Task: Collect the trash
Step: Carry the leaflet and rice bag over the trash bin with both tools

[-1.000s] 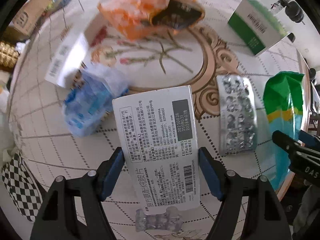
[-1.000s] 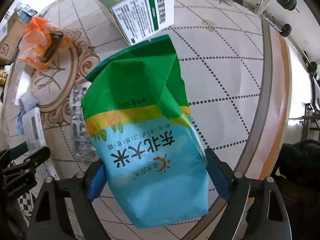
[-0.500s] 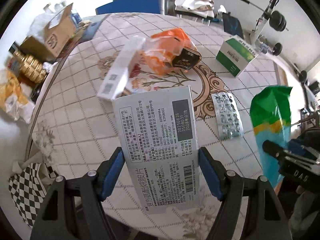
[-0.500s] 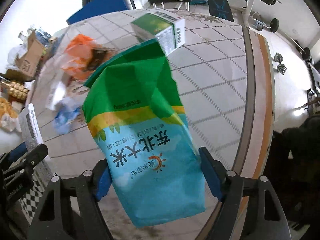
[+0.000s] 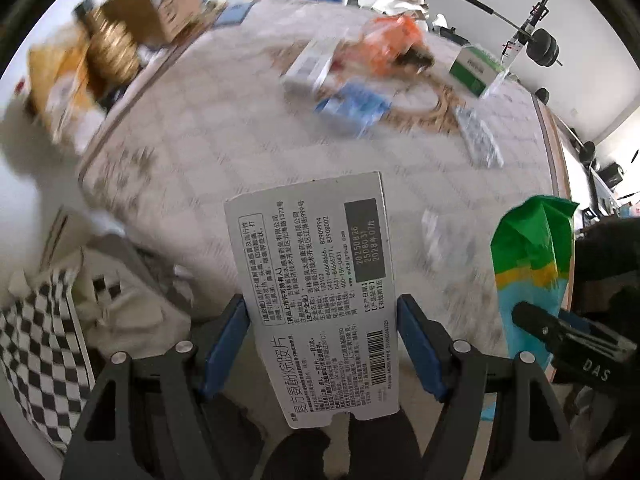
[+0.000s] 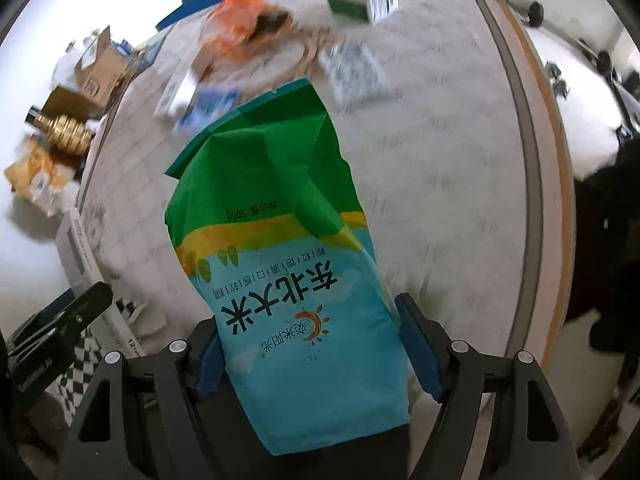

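My left gripper (image 5: 322, 340) is shut on a flat white medicine box (image 5: 316, 280) and holds it above the near edge of the round table (image 5: 208, 160). My right gripper (image 6: 308, 344) is shut on a green and blue rice bag (image 6: 280, 248), also lifted off the table; the bag shows at the right of the left wrist view (image 5: 528, 264). Left on the table are an orange bag (image 5: 392, 44), a blue packet (image 5: 352, 108), a white box (image 5: 312, 68), a green box (image 5: 472, 66) and a blister pack (image 5: 478, 140).
A checkered bag (image 5: 36, 360) hangs below the table's left edge. Cardboard boxes (image 5: 156, 8) and a gold bottle (image 5: 112, 48) stand on the floor to the far left. Weights (image 5: 542, 48) stand at the far right. The table's wooden rim (image 6: 548, 160) runs on the right.
Both grippers have pulled up and back from the table with the medicine box and the rice bag; the table items look smaller and farther. The views are blurred by motion.
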Demonstrator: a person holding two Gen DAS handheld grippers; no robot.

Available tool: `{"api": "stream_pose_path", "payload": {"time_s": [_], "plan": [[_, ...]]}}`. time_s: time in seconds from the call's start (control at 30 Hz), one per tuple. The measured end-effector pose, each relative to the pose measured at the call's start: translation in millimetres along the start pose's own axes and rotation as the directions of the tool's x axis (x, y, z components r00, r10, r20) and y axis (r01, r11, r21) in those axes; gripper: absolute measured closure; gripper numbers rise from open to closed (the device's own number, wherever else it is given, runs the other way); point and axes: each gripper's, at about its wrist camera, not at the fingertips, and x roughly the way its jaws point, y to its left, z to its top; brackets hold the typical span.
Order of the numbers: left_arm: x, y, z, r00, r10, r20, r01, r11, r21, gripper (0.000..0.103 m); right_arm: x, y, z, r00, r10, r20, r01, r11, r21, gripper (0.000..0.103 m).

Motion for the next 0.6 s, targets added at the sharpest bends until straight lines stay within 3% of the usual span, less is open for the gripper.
{"api": "stream_pose_path", "payload": {"time_s": [0.17, 0.27, 0.43, 0.53, 0.6], "plan": [[17.7, 50.2, -70.7, 0.996, 0.003, -0.086, -0.005, 1.000, -0.025, 0.031, 25.0, 23.7, -93.8, 0.996, 0.050, -0.079, -0.048, 0.998, 0.030, 0.025], [50.9, 81.6, -109.9, 0.983, 0.010, -0.181, -0.022, 0.998, -0.063, 0.031, 59.2, 33.5, -143.7, 0.982, 0.089, -0.169, -0.080, 0.995, 0.057, 0.025], [142.8, 118.8, -148.2, 0.953, -0.020, -0.302, -0.024, 0.990, -0.139, 0.031, 151.9, 35.1, -199.7, 0.954, 0.074, -0.290, -0.059, 0.996, 0.062, 0.025], [213.0, 128.7, -153.4, 0.938, -0.085, -0.336, 0.024, 0.983, -0.182, 0.031, 225.4, 24.4, -212.7, 0.944, 0.049, -0.325, -0.028, 0.997, 0.070, 0.025], [264.7, 131.1, -152.3, 0.918, -0.151, -0.366, 0.076, 0.974, -0.212, 0.030, 277.4, 14.6, -218.1, 0.938, 0.026, -0.346, -0.001, 0.997, 0.073, 0.025]]}}
